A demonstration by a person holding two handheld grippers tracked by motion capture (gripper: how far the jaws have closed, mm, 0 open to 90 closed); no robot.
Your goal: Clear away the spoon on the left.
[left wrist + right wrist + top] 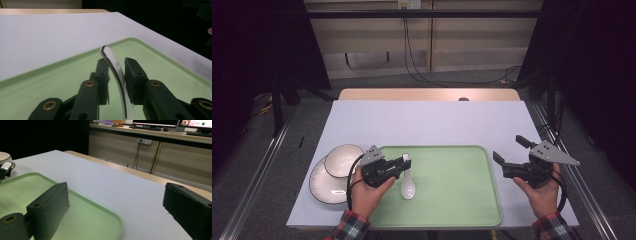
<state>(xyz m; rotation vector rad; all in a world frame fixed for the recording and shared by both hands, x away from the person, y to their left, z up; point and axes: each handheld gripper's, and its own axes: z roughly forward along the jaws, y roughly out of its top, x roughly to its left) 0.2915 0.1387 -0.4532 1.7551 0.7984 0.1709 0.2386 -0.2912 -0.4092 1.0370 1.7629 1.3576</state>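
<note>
A white ceramic spoon (408, 188) lies on the green tray (452, 185) near its left side, bowl toward me and handle pointing away. My left gripper (405, 164) reaches over the tray's left rim with its jaws on either side of the handle. In the left gripper view the curved spoon handle (113, 62) stands between the two black pads with a small gap on the right side, so this left gripper (117, 65) is open. My right gripper (508, 148) hovers off the tray's right edge, open wide and empty (115, 195).
A shallow white bowl (343, 159) sits on a larger dark-rimmed white plate (323, 186) left of the tray. The white table top (427, 122) stretches beyond the tray to a wooden strip at the far edge. Cables run on the floor behind.
</note>
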